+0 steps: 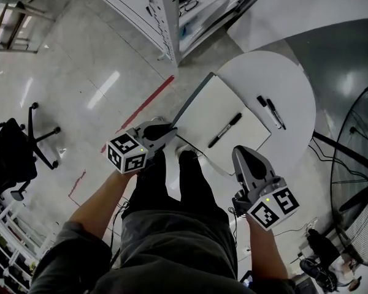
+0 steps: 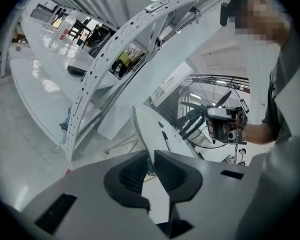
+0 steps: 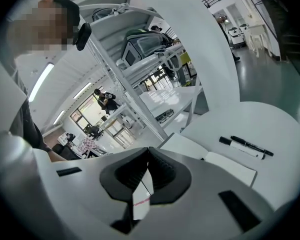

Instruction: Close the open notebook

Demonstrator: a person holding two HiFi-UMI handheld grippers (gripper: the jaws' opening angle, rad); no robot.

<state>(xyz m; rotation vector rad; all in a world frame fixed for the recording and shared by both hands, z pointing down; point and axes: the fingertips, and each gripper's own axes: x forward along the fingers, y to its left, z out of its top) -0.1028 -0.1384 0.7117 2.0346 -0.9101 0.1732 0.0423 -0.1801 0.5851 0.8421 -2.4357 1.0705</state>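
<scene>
The open notebook (image 1: 227, 112) lies on the round white table (image 1: 282, 72), with a black marker (image 1: 225, 130) across its page. Its grey left cover (image 1: 193, 100) stands raised on edge. My left gripper (image 1: 170, 129) is at that cover's near corner, and in the left gripper view the cover edge (image 2: 141, 131) runs into the narrow gap of the left gripper (image 2: 151, 156), gripped there. My right gripper (image 1: 240, 153) hovers off the notebook's near right side. In its own view the right gripper (image 3: 149, 151) is shut on nothing, short of the notebook (image 3: 227, 165).
Two pens (image 1: 271, 112) lie on the table beyond the notebook, also seen in the right gripper view (image 3: 247, 146). A floor fan (image 1: 362, 164) stands to the right, a metal shelf rack (image 1: 162, 23) behind the table, and an office chair (image 1: 24, 139) far left.
</scene>
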